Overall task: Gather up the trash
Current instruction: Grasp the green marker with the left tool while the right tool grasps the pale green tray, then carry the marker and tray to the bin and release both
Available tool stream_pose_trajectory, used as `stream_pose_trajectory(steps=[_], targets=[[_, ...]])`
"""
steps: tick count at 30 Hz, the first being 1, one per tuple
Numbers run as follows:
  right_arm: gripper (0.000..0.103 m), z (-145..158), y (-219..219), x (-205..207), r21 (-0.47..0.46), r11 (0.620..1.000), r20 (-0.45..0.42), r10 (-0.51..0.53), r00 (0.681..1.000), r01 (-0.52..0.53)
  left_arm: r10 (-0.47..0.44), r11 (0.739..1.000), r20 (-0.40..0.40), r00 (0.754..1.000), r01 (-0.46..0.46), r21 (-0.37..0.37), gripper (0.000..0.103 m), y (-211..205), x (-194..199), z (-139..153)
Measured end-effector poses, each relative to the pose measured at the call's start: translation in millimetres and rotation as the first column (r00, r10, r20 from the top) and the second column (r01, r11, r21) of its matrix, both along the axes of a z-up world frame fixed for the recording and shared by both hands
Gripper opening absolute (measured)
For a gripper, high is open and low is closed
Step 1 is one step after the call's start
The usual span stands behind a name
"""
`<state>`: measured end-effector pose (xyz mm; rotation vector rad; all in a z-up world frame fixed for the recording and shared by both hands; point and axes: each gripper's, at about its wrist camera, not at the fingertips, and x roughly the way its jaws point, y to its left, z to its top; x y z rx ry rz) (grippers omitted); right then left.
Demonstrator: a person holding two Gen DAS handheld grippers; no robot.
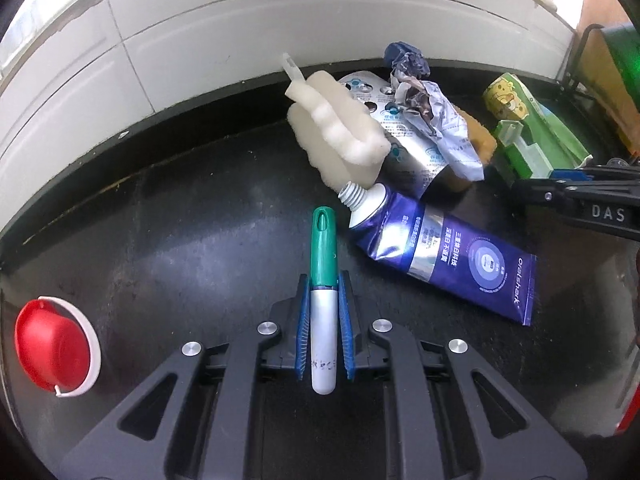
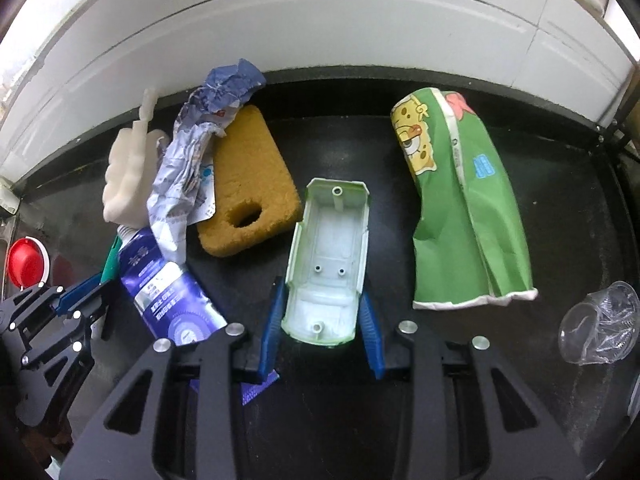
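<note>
My left gripper [image 1: 324, 280] is shut on a marker [image 1: 323, 304] with a green cap and silver barrel, just above the black counter [image 1: 180, 240]. My right gripper [image 2: 322, 296] has its blue fingers [image 2: 274, 320] around a pale green plastic toy car shell [image 2: 326, 256] lying upside down; the fingers touch its sides. A purple toothpaste tube [image 1: 444, 256] lies right of the marker and also shows in the right wrist view [image 2: 168, 284]. A white foam piece [image 1: 336, 128], a crumpled blue wrapper [image 1: 432, 112] and a green snack bag [image 2: 460, 200] lie behind.
A brown sponge [image 2: 248, 184] with a hole lies left of the car shell. A red cap with a white ring [image 1: 52, 344] sits at the far left. A crushed clear plastic cup [image 2: 600, 324] is at the right. A white tiled wall [image 1: 240, 20] bounds the counter behind.
</note>
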<state>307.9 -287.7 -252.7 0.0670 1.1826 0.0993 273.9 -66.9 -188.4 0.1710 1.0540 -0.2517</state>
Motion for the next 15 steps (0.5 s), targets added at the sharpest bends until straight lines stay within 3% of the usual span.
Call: stream_pose_trajectory(steps=[7, 15], targets=[[0.036, 21.9, 7.5, -18.6, 0.006, 1.000, 0.043, 0.027, 0.999, -0.027, 0.028, 1.000, 0.015, 0.999, -0.028, -0.001, 0.013, 11.8, -20.8, 24.1], [0.036, 70.0, 21.3, -70.2, 0.015, 0.992, 0.134, 0.123, 0.983, -0.126, 0.104, 0.993, -0.007, 0.995, -0.104, -0.054, 0.013, 12.2, -80.9, 67.1]])
